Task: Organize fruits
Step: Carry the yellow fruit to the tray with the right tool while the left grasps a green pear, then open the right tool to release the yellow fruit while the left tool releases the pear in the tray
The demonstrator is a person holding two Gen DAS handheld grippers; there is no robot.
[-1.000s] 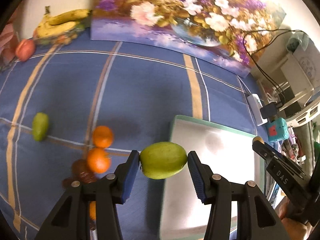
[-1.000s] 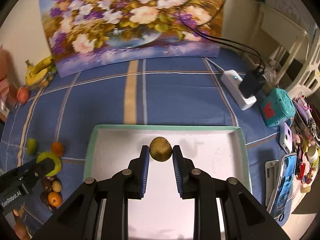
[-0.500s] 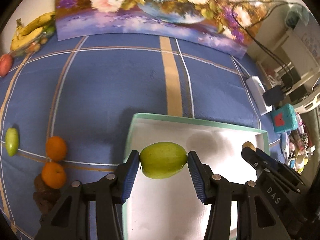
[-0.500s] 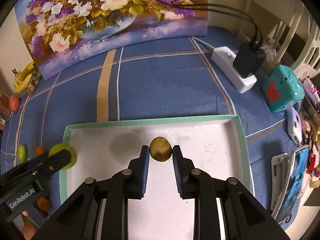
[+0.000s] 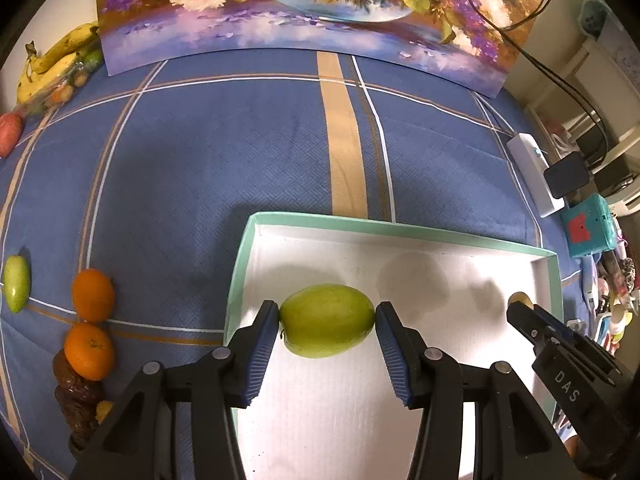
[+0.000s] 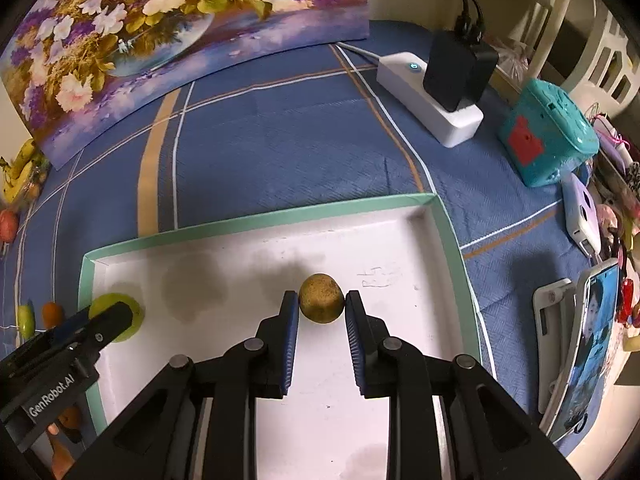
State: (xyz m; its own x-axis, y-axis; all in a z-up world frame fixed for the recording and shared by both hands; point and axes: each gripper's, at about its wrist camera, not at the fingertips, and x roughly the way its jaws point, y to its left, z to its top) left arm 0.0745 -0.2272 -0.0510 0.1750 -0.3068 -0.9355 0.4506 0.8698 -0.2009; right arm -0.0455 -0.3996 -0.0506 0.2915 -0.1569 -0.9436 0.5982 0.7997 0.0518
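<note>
Blue plaid cloth covers the table; nearest, both grippers have swung in over the white tray (image 5: 400,227). Left gripper (image 5: 327,322) pinches a green fruit (image 5: 327,320), right gripper (image 6: 322,306) a small brown fruit (image 6: 321,298), so release seems next. Farther left, two oranges (image 5: 92,294) wait.

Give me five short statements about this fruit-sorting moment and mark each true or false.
1. The left gripper holds a green fruit between its jaws. True.
2. The right gripper is shut on an orange. False: it holds a small brown fruit.
3. Two oranges lie on the blue cloth, outside the tray. True.
4. Fruit already lies on the tray floor. False: both fruits are in the jaws; no other fruit shows there.
5. The bananas sit beside the power strip. False: they are at the far left; the power strip is on the right.
</note>
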